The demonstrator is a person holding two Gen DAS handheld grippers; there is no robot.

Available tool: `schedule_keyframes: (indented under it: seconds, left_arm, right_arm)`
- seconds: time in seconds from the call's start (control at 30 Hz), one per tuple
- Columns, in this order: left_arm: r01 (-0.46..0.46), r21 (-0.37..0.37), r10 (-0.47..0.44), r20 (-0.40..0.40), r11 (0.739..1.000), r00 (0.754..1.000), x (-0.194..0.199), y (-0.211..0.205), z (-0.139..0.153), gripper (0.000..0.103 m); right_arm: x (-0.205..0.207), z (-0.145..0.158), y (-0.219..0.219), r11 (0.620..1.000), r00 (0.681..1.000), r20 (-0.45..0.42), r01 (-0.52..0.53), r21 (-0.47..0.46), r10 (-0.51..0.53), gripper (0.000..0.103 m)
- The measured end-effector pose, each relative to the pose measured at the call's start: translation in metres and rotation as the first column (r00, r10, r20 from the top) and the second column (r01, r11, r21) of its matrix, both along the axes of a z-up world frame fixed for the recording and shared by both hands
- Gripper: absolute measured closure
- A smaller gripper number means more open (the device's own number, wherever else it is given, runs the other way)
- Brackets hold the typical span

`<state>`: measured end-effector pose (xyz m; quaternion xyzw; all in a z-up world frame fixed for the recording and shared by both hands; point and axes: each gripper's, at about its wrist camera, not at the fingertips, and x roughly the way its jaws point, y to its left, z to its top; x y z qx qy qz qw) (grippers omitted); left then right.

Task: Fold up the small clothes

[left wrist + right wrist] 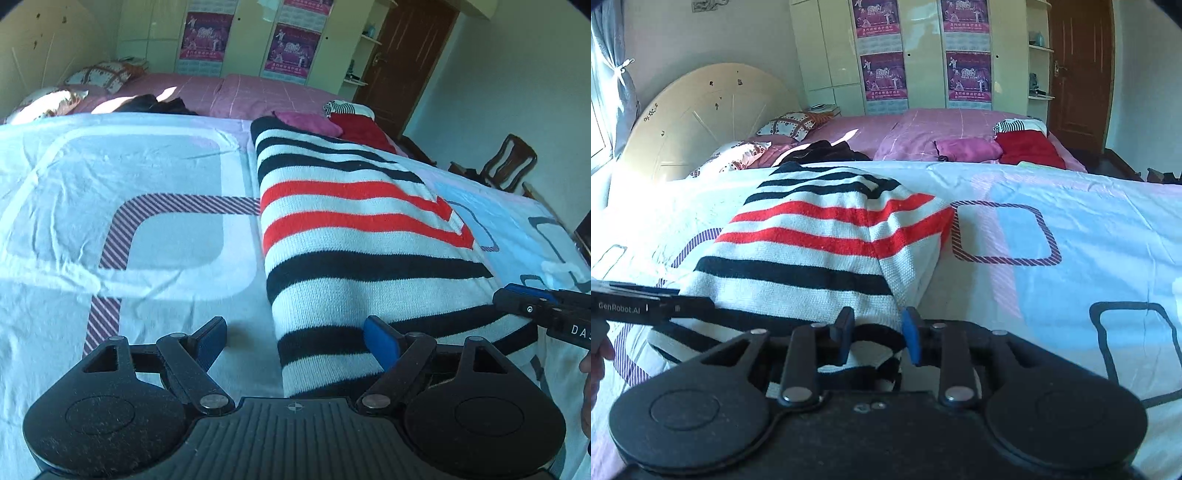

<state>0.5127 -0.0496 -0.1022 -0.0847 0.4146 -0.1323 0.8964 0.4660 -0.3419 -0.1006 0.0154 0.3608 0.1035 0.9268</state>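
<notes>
A knitted sweater point(354, 236) with black, red and white stripes lies folded lengthwise on the pale patterned sheet point(110, 166). My left gripper point(293, 332) hovers open and wide over its near left edge: one finger is above the sheet, the other above the knit. It also shows side-on as the left gripper point(705, 306) at the sweater's point(812, 251) left side. My right gripper point(877, 326) stands over the near right corner, jaws narrowly apart. The hem lies between them and the blue pad point(910, 336) shows bare. From the left wrist, the right gripper point(500, 297) enters at the right edge.
Beyond the sheet, a pink bedspread point(923, 129) carries a pink cloth point(967, 147), a red garment point(1030, 149), a dark pile of clothes point(823, 149) and pillows point(786, 123). A wardrobe point(923, 55), a brown door point(1078, 66) and a wooden chair point(509, 162) stand behind.
</notes>
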Motion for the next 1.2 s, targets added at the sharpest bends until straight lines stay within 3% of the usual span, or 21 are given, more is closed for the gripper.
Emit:
schedule_keyframes:
  seconds: [0.1, 0.23, 0.33, 0.57, 0.7, 0.8, 1.0, 1.2]
  left_arm:
    - [0.003, 0.033, -0.003, 0.019, 0.999, 1.000, -0.011, -0.001, 0.004, 0.022]
    - [0.004, 0.066, -0.005, 0.024, 0.998, 1.000, -0.021, -0.004, 0.001, 0.022]
    - [0.004, 0.083, -0.007, 0.038, 0.997, 0.999, -0.028, -0.003, 0.004, 0.022]
    - [0.008, -0.047, -0.009, -0.021, 0.999, 1.000, -0.015, 0.016, 0.005, 0.022]
    - [0.017, -0.172, -0.028, -0.060, 0.985, 0.998, 0.002, 0.025, 0.001, 0.022]
    - [0.018, -0.149, -0.029, -0.073, 0.989, 0.997, 0.018, 0.021, -0.001, 0.022]
    - [0.026, -0.188, -0.042, -0.080, 0.982, 0.996, 0.034, 0.016, -0.003, 0.022]
    - [0.056, -0.196, -0.072, -0.078, 0.979, 0.994, 0.046, 0.010, -0.005, 0.022]
  right_arm:
    - [-0.011, 0.007, -0.003, 0.999, 1.000, 0.014, 0.019, 0.026, -0.019, 0.072]
    - [-0.018, -0.018, -0.007, 0.997, 0.995, -0.094, 0.043, 0.059, -0.037, 0.069]
    - [-0.027, -0.019, -0.013, 0.989, 0.994, -0.094, 0.063, 0.135, -0.050, 0.068]
    - [-0.025, -0.010, -0.047, 0.927, 0.991, -0.074, 0.130, 0.352, -0.111, 0.037]
    - [-0.010, -0.020, -0.066, 0.860, 0.987, -0.128, 0.152, 0.487, -0.102, 0.036]
    - [0.002, -0.026, -0.075, 0.835, 0.985, -0.146, 0.157, 0.528, -0.094, 0.036]
    - [0.028, -0.038, -0.082, 0.794, 0.982, -0.187, 0.144, 0.590, -0.039, 0.036]
    - [0.044, -0.047, -0.086, 0.766, 0.976, -0.218, 0.138, 0.628, 0.003, 0.027]
